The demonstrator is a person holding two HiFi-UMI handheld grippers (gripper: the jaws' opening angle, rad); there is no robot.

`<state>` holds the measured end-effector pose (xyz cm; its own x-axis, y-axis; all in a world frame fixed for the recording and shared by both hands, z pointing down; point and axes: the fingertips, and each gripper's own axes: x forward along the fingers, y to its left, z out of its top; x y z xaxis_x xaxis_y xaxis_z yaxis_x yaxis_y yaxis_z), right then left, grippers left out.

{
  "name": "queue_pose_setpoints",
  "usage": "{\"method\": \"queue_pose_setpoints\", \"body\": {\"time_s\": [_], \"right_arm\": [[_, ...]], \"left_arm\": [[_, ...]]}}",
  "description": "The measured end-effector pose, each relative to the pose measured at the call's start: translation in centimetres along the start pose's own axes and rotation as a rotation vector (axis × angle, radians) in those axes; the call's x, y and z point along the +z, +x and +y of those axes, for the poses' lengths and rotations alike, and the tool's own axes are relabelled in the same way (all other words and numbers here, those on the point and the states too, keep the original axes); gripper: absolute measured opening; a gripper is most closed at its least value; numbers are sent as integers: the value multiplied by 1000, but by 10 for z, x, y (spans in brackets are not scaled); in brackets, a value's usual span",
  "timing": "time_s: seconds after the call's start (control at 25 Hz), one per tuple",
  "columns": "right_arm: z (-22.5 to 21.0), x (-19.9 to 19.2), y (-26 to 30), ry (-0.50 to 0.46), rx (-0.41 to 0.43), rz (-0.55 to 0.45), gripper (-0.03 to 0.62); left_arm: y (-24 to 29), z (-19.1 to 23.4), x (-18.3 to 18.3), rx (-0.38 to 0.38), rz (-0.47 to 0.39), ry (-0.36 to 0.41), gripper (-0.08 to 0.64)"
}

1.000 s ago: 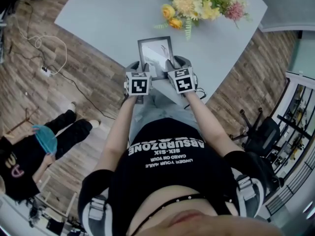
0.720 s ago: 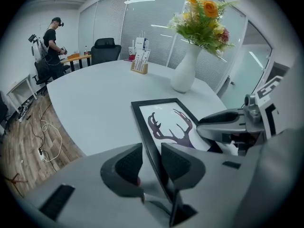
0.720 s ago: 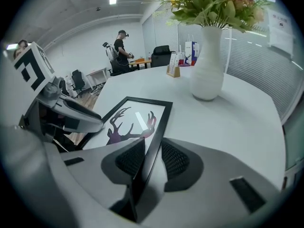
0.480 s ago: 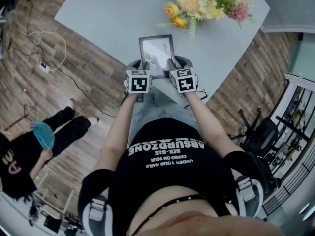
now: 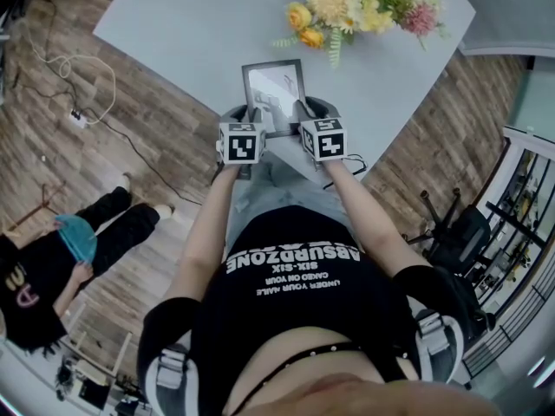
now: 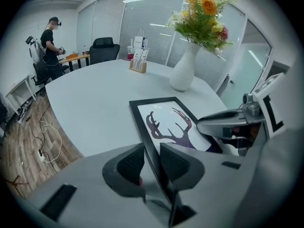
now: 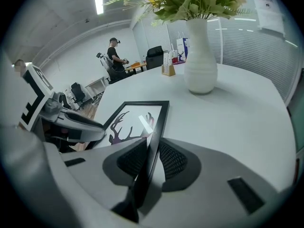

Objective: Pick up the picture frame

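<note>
At near edge of table [image 5: 191, 24], picture frame [image 5: 276, 94] is laid flat. Opposite side rails are straddled by left gripper [image 6: 152, 163] and right gripper [image 7: 152, 158]; jaws closing, not yet clamped. Squeeze is best finished evenly before lift, with frame kept level.

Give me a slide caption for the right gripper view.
Right tool, jaws closing around one edge of the picture frame on the table, vase behind.

Left gripper [image 5: 246, 114], right gripper [image 5: 305, 111]: held side by side, pitched downward; forearms extended, near parallel; jaws closing, picture frame [image 5: 276, 94] edge between each pair.
</note>
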<state>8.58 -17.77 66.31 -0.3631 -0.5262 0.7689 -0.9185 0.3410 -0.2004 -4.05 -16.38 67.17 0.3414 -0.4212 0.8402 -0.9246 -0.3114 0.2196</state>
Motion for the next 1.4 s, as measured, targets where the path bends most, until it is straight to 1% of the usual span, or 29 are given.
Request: {"method": "queue_pose_setpoints", "body": {"time_s": [0.16, 0.44, 0.68, 1.04, 1.4], "right_arm": [[-1, 0, 1, 2, -17, 11, 92], [2, -1, -6, 12, -20, 21, 89], [8, 3, -16, 20, -23, -1, 89], [15, 19, -37, 14, -31, -63, 86], [24, 29, -56, 2, -18, -123, 86]], "left_arm": [[1, -1, 0, 1, 9, 2, 114], [-7, -4, -2, -3, 14, 5, 114], [-17, -3, -1, -6, 10, 4, 114], [-38, -7, 8, -5, -42, -3, 112], [-58, -9, 13, 3, -82, -24, 114]]}}
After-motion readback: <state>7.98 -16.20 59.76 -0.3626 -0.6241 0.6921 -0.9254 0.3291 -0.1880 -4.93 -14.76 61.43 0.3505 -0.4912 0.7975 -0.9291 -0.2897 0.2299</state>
